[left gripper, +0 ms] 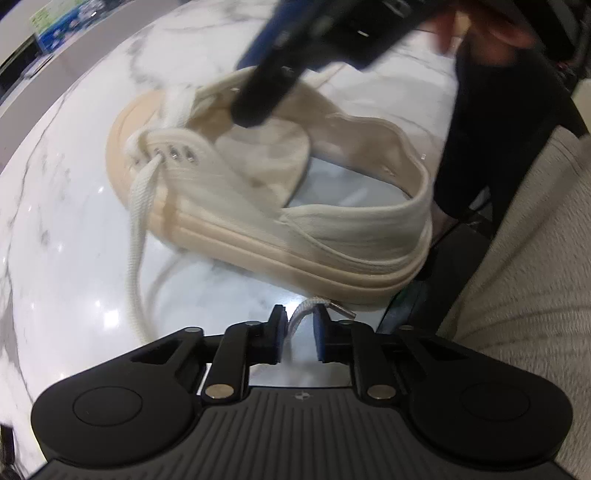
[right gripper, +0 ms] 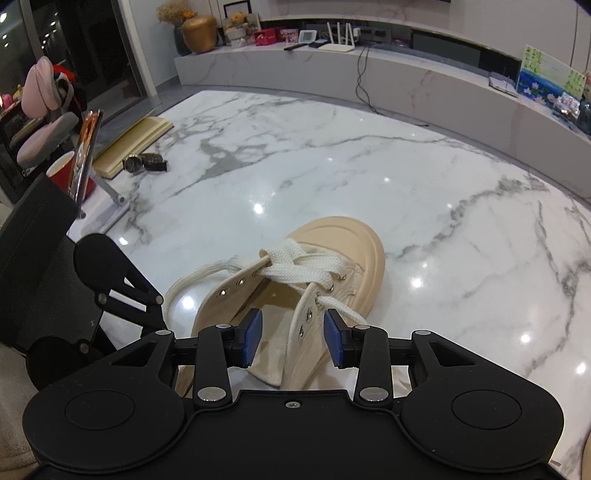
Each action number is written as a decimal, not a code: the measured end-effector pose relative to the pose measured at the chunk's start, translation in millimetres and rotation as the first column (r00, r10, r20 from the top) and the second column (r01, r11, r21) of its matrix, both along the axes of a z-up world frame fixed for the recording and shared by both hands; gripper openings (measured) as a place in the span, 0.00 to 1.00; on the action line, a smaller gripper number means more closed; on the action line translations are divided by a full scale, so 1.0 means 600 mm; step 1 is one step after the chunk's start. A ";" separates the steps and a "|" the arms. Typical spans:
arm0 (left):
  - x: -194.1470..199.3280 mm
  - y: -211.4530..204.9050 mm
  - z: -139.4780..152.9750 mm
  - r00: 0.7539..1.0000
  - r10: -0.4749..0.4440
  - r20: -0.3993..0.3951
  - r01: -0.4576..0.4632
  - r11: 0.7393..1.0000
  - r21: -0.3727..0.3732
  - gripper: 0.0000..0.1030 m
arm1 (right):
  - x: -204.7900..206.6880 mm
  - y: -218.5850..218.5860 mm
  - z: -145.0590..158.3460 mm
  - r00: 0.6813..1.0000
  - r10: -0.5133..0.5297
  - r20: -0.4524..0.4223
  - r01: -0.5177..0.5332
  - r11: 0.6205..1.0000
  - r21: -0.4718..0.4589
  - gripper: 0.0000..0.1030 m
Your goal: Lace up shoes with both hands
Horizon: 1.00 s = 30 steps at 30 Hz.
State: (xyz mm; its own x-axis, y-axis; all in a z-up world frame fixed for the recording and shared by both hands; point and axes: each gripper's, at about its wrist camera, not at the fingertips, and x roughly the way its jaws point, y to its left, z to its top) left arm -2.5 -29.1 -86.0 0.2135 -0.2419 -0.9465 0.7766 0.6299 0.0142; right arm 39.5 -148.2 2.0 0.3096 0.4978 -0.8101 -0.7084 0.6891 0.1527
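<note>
Two tools on the shoe [left gripper: 295, 206], which sits on the desk [right gripper: 332, 155]. Left tool [left gripper: 300, 334] brackets the lace end [left gripper: 308, 308], pads not visibly pinching; we risk slip-out. Right tool [right gripper: 293, 341] straddles the eyelet flap [right gripper: 308, 321], agape; it may shove the shoe.

We see a home living room: a marble table [right gripper: 332, 155], a long low marble ledge [right gripper: 406, 79] with a router [right gripper: 338, 40], vase [right gripper: 197, 33] and keepsakes.
</note>
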 end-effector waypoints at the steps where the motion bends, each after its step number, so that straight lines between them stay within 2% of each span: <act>1: 0.003 0.000 -0.001 1.000 0.011 0.001 -0.011 1.000 0.003 0.05 | -0.002 0.001 0.000 1.000 0.004 -0.003 -0.004 1.000 -0.001 0.34; 9: 0.011 -0.003 -0.007 0.998 0.057 0.011 -0.057 0.998 0.024 0.01 | -0.011 -0.001 0.007 1.000 -0.002 0.014 0.002 1.000 -0.004 0.34; 14: 0.018 0.009 -0.003 0.989 0.144 0.027 -0.144 0.990 -0.002 0.01 | -0.015 -0.002 0.008 1.000 0.001 0.027 0.000 1.000 -0.013 0.34; 21: 0.028 0.040 0.065 0.952 0.270 0.141 -0.263 0.962 -0.065 0.01 | -0.020 -0.001 0.013 0.999 0.008 0.045 -0.008 1.000 -0.013 0.34; 27: 0.044 0.037 0.119 0.924 0.318 0.212 -0.291 0.945 -0.149 0.01 | -0.022 -0.003 0.014 0.999 0.003 0.051 -0.002 1.000 -0.022 0.34; 28: 0.049 0.032 0.131 0.921 0.317 0.225 -0.289 0.945 -0.151 0.01 | -0.022 -0.006 0.016 0.999 0.000 0.052 0.001 1.000 -0.017 0.32; 30: 0.049 0.034 0.156 0.919 0.313 0.239 -0.284 0.948 -0.146 0.01 | -0.021 -0.009 0.019 0.999 -0.006 0.051 0.006 1.000 -0.002 0.23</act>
